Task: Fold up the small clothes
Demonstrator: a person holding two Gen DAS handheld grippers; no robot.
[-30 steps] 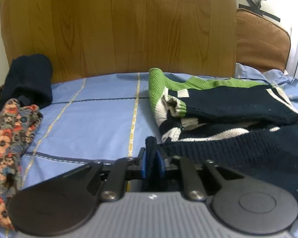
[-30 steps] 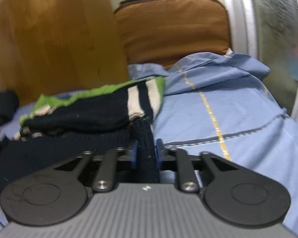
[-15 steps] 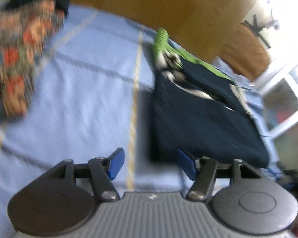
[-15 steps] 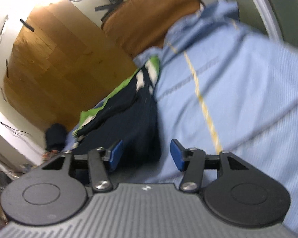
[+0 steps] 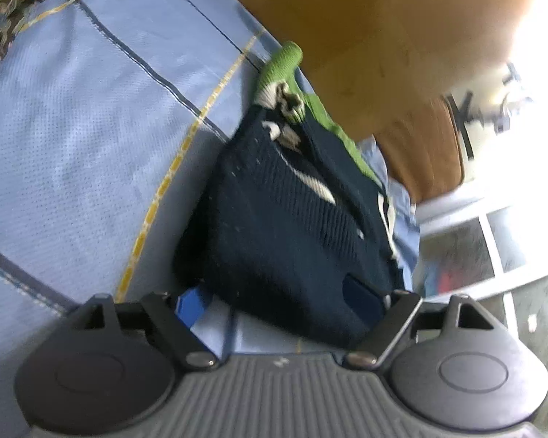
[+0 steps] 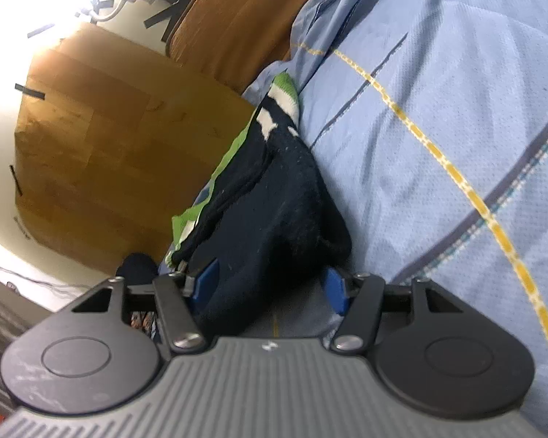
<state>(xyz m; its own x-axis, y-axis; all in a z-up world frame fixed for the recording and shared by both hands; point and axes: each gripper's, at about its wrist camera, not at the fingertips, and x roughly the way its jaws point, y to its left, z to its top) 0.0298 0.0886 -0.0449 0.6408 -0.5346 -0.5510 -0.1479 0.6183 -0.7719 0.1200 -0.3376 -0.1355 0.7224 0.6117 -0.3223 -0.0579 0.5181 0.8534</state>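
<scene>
- Fingers on my left gripper (image 5: 277, 303) and right gripper (image 6: 270, 288) are spread wide, gripping nothing.
- The folded navy sweater (image 5: 274, 219) lies on the blue sheet (image 5: 73, 138).
- I'd press its near edge flat, gently, without dragging the fold.

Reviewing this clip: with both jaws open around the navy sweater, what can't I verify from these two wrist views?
- Navy sweater: its near edge is hidden behind the left gripper body in the left wrist view, so fold neatness is unclear.
- Same edge in the right wrist view: covered by the right gripper.
- Floral garment: cut off by the frame's top-left corner.
- Dark bundle: mostly hidden behind the right gripper's linkage.
- Room beyond the bed: blurred, overexposed.
</scene>
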